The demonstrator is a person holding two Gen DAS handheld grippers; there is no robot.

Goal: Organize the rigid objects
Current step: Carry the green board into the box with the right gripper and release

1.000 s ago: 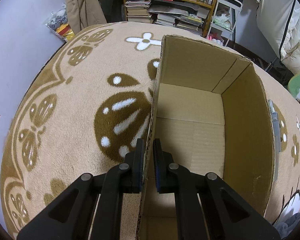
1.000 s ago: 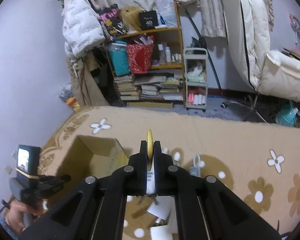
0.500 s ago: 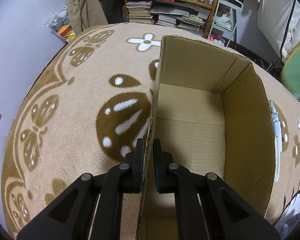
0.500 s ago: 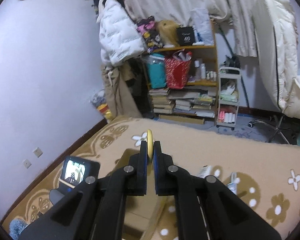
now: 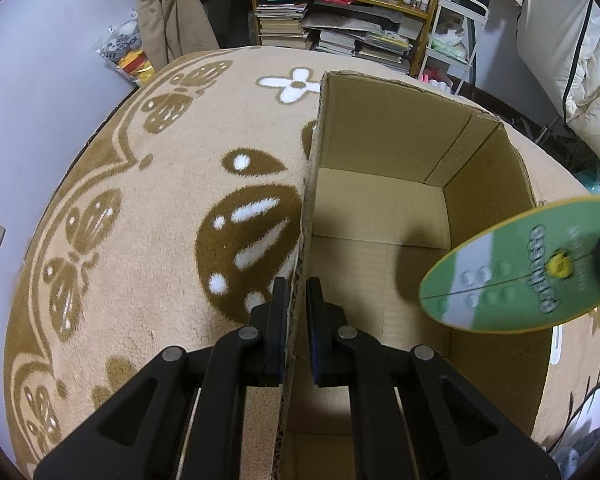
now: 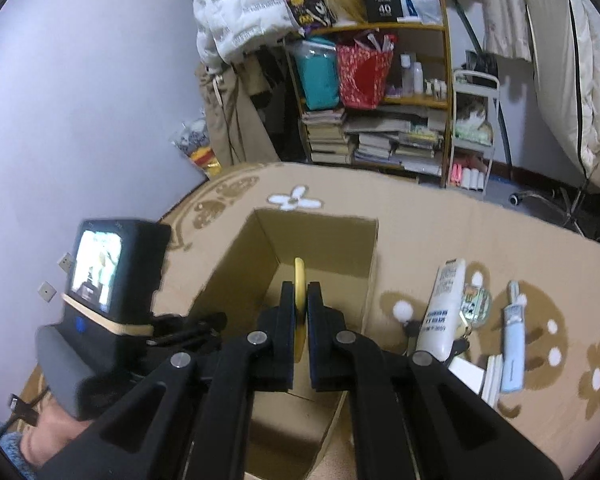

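While the near wall of the cardboard box (image 5: 300,264) is clamped between its pads, the left gripper (image 5: 297,308) is seen at 6 o'clock of the left wrist view, jaws closed on the cardboard edge, one finger outside over the rug, one inside the box.

Box interior is seen open-topped, floor bare, a dark shadow lying on it toward 3 o'clock.

Green oval disc (image 5: 524,272) w/ yellow rim is seen at 3 o'clock of the same view, tilted, above the box's right side; white band, rows of raised studs and a small yellow round mark are noted on its face. A dark blur is noted at its right end; what it is cannot be told.

In the right wrist view the same disc (image 6: 299,280) is seen edge-on, as a thin yellow rim, gripped by the right gripper (image 6: 299,300), jaws closed tight on it, above the box (image 6: 324,240) opening.

At 9 o'clock, the left unit's camera block w/ lit screen (image 6: 100,272) is seen, w/ a hand (image 6: 48,444) and blue cuff at 7–8 o'clock.

At 3 o'clock, on the tan flower-pattern rug (image 6: 480,224), a white bottle (image 6: 444,312), a round keychain item (image 6: 476,304) just beside it, and a pale blue tube (image 6: 514,344) are noted, w/ flat white items near 4 o'clock.

Far, 12 o'clock: wooden shelf (image 6: 380,92) w/ book stacks, red bag, teal bin.
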